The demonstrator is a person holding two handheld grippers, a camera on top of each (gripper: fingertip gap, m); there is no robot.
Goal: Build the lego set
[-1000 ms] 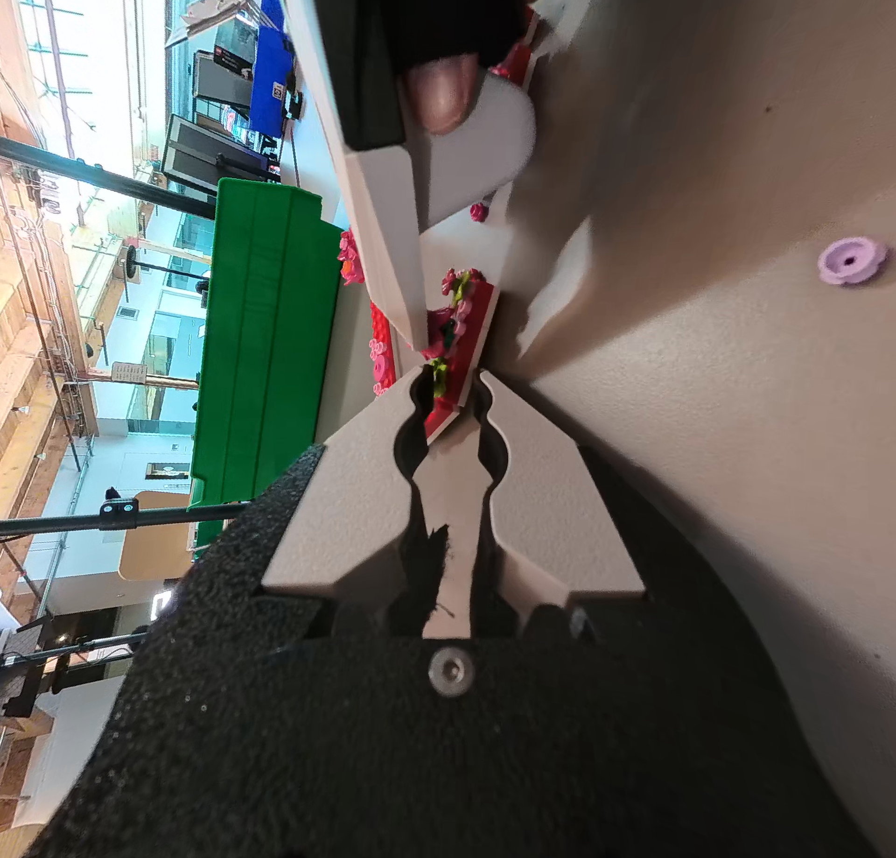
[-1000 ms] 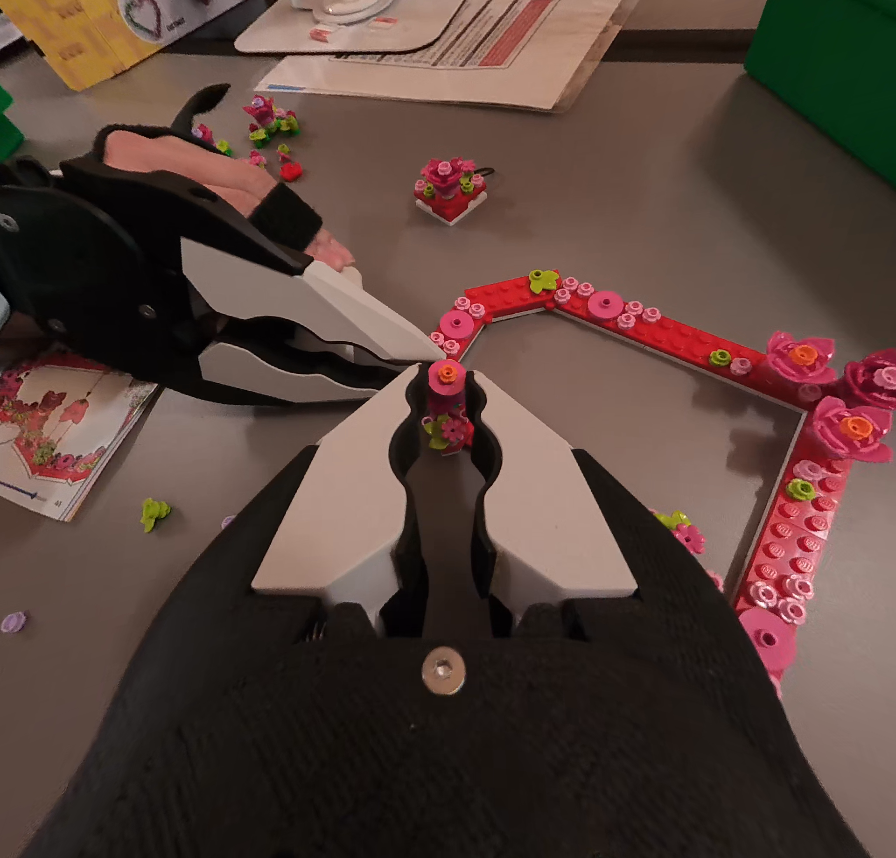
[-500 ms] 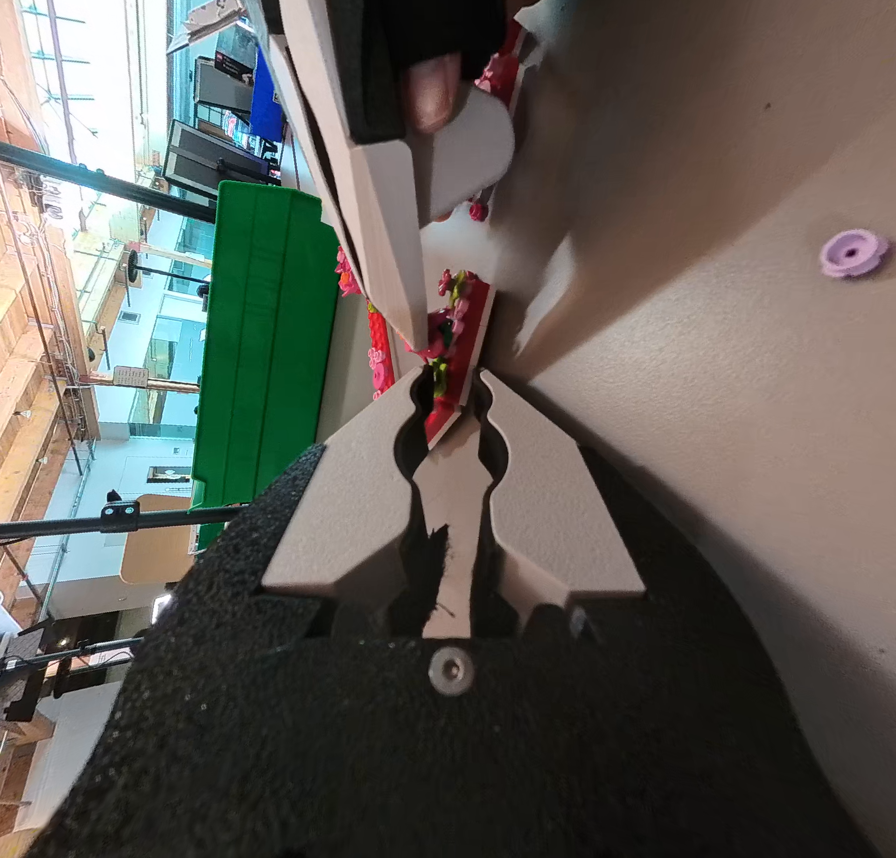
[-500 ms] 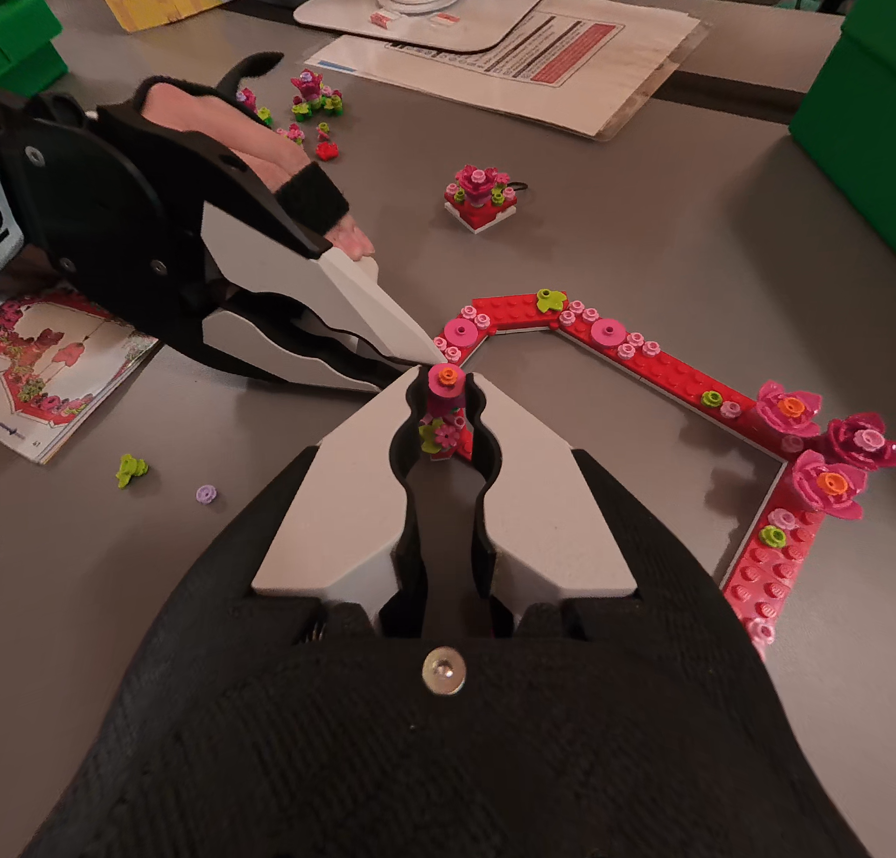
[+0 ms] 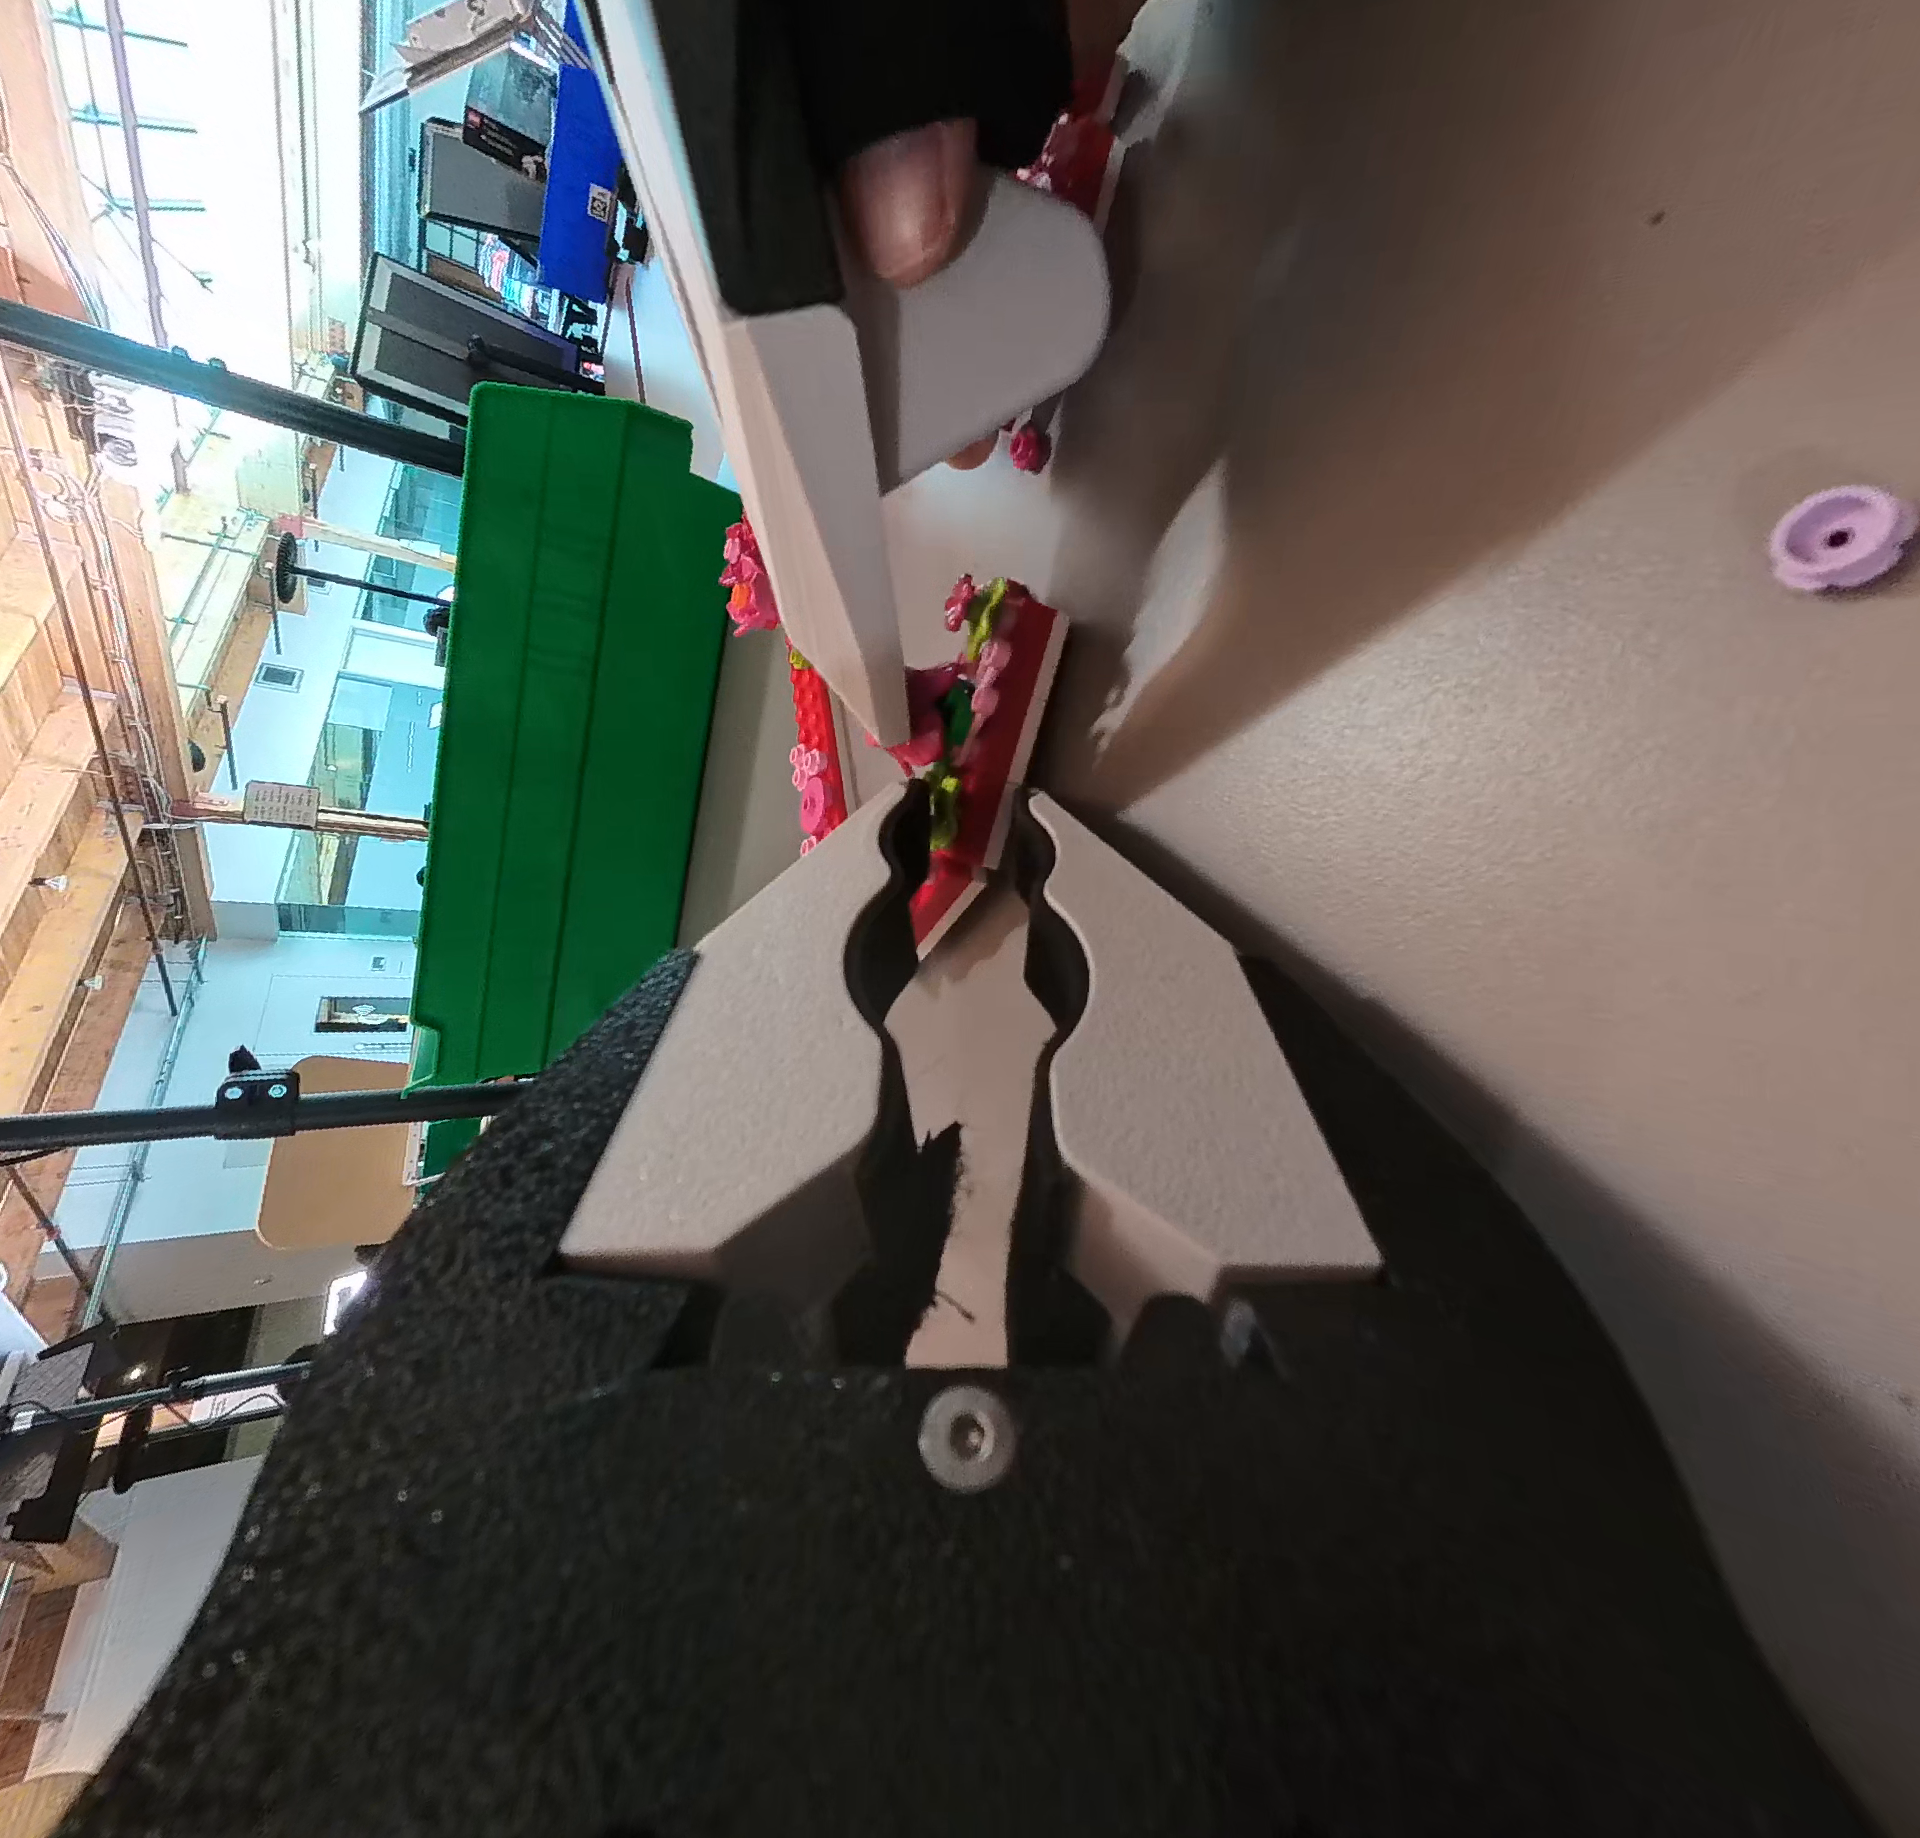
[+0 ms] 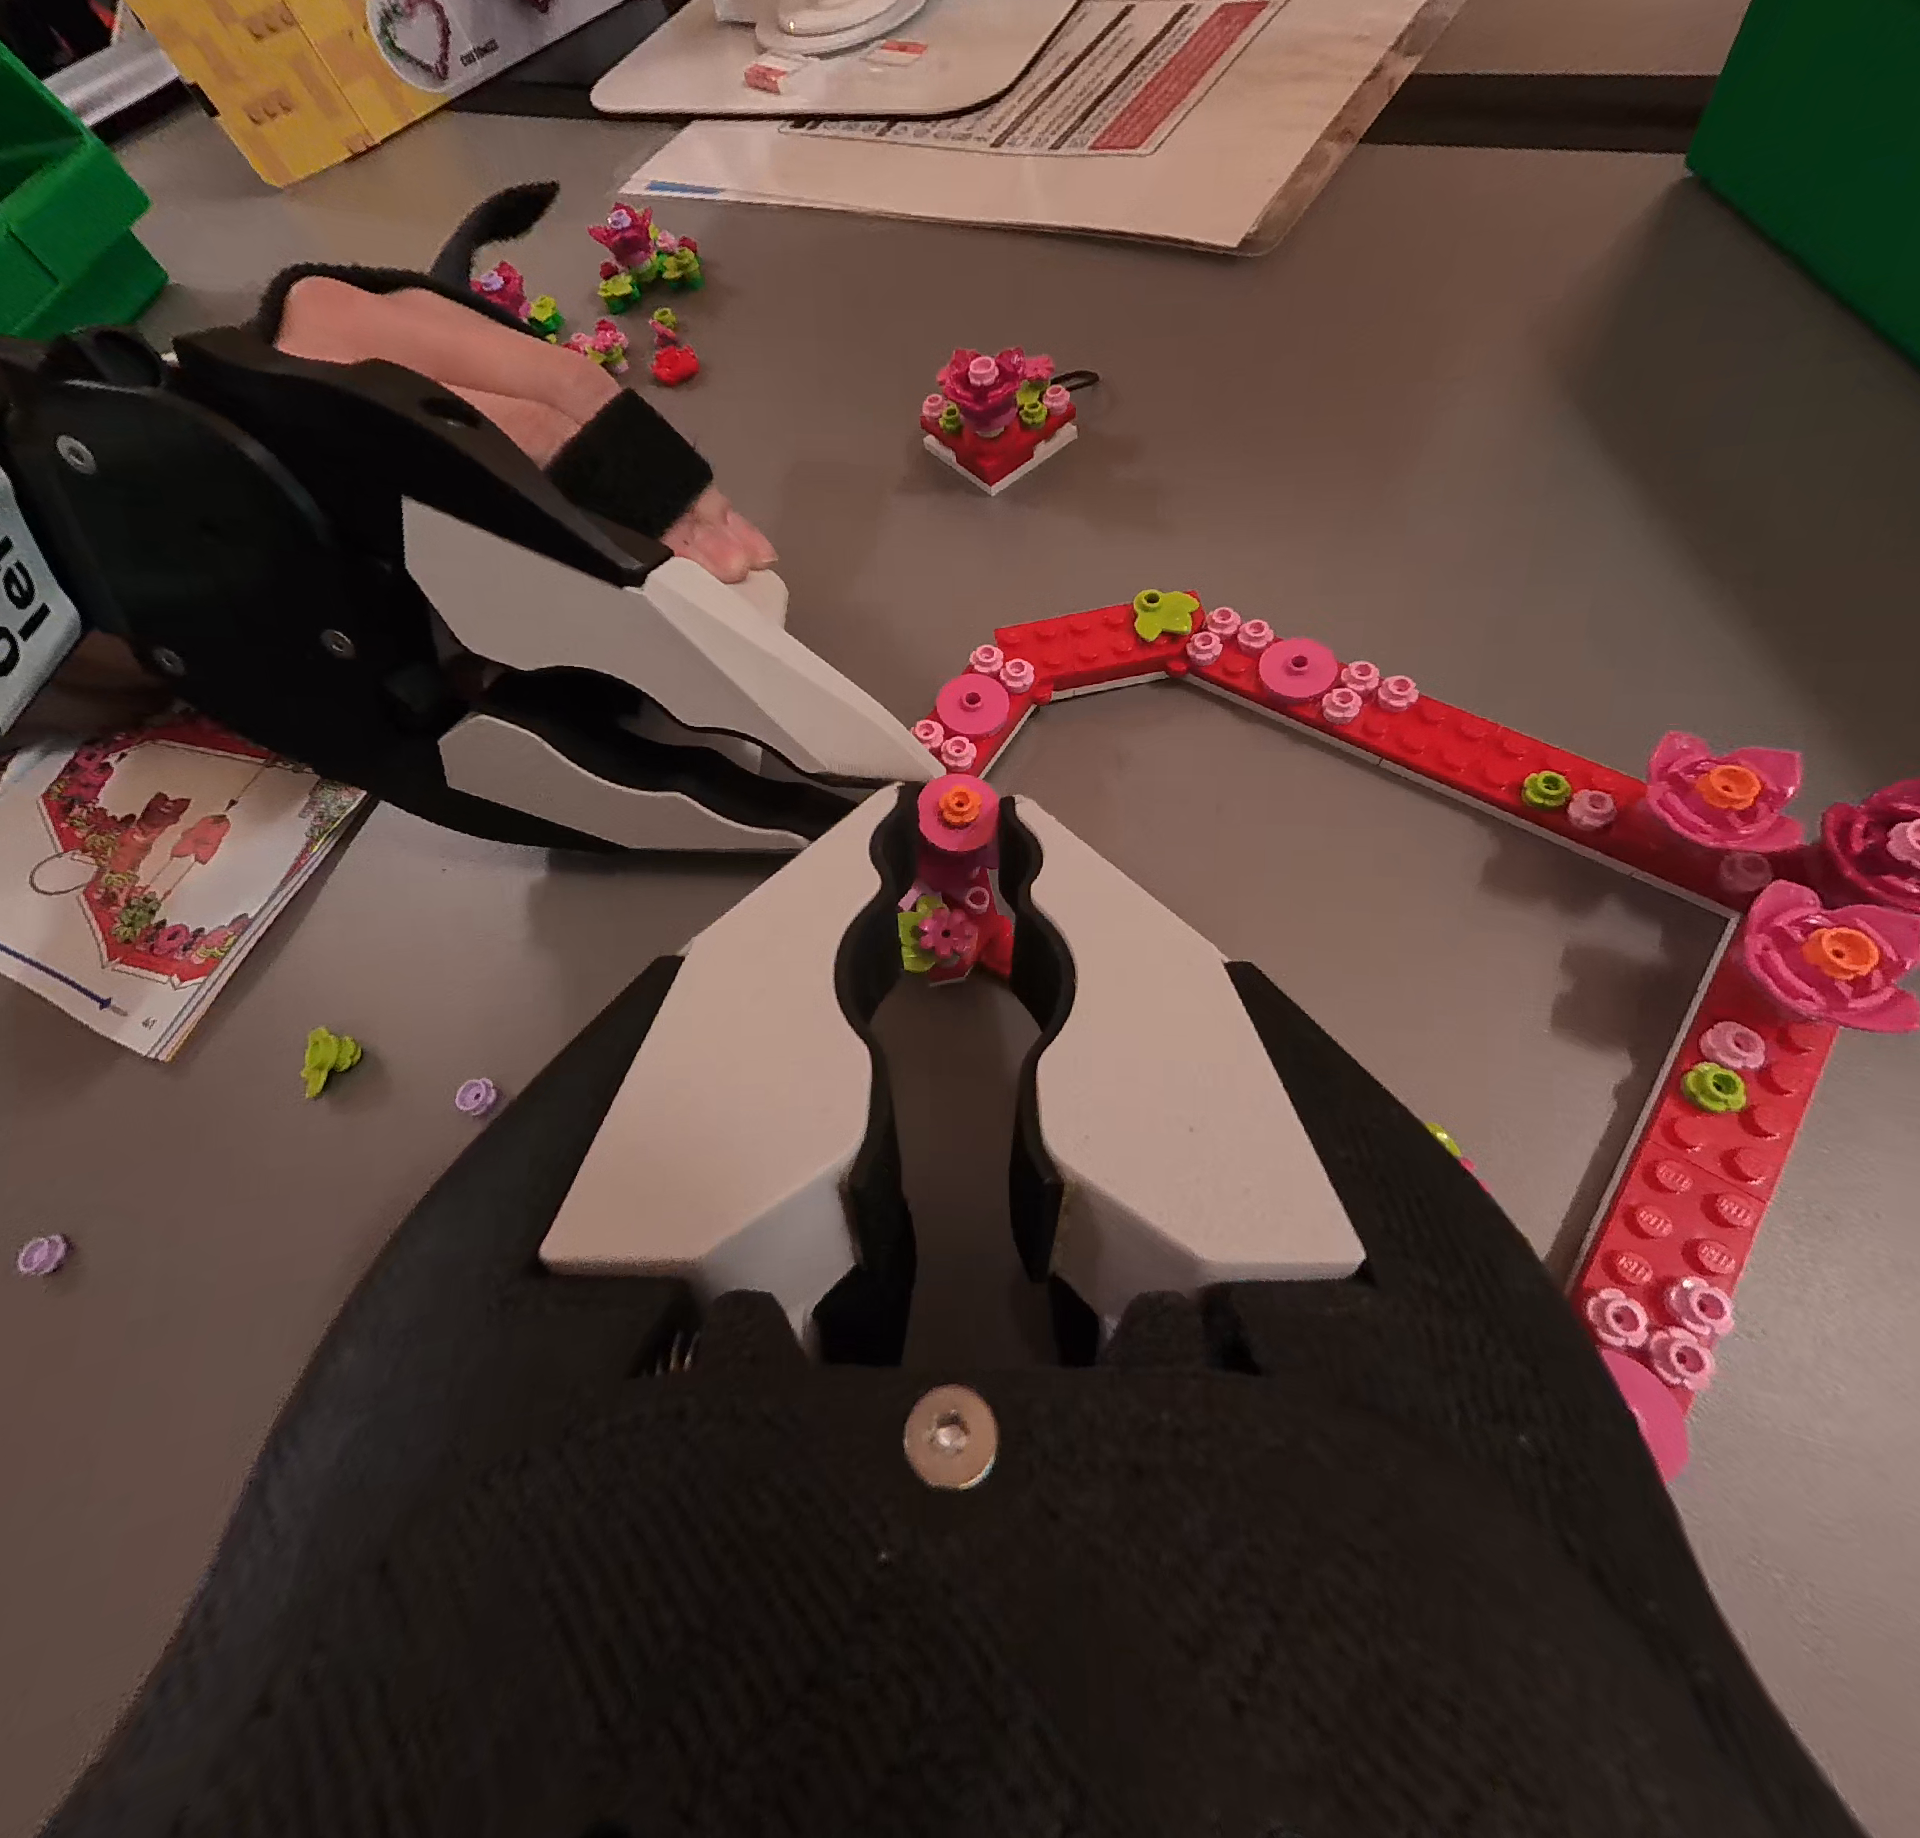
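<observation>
A red lego frame (image 6: 1455, 728) studded with pink flowers and lime leaves lies on the grey table. My left gripper (image 5: 966, 812) is turned on its side and shut on the frame's near end (image 5: 987, 749). It enters the right wrist view from the left (image 6: 883, 775). My right gripper (image 6: 958, 812) is shut on a pink flower with an orange centre (image 6: 956, 820) and holds it on that same end of the frame, right at the left gripper's tips. In the left wrist view the right gripper (image 5: 883, 718) comes down from the top, a hand behind it.
A small red flower build (image 6: 995, 427) and loose flower pieces (image 6: 634, 261) lie beyond. An instruction booklet (image 6: 156, 874), a lime leaf (image 6: 330, 1059) and lilac rounds (image 6: 476, 1095) lie to the left. Green bins (image 6: 1818, 115) (image 6: 52, 219), a yellow box (image 6: 312, 22) and papers (image 6: 1039, 126) line the back. The lime leaf (image 6: 330, 1059) is about equally far from each gripper, around 15 cm.
Both grippers stay clamped at the frame's end. The right gripper has shifted slightly and its view has swung a little over the table; the flower stays at the same spot.
</observation>
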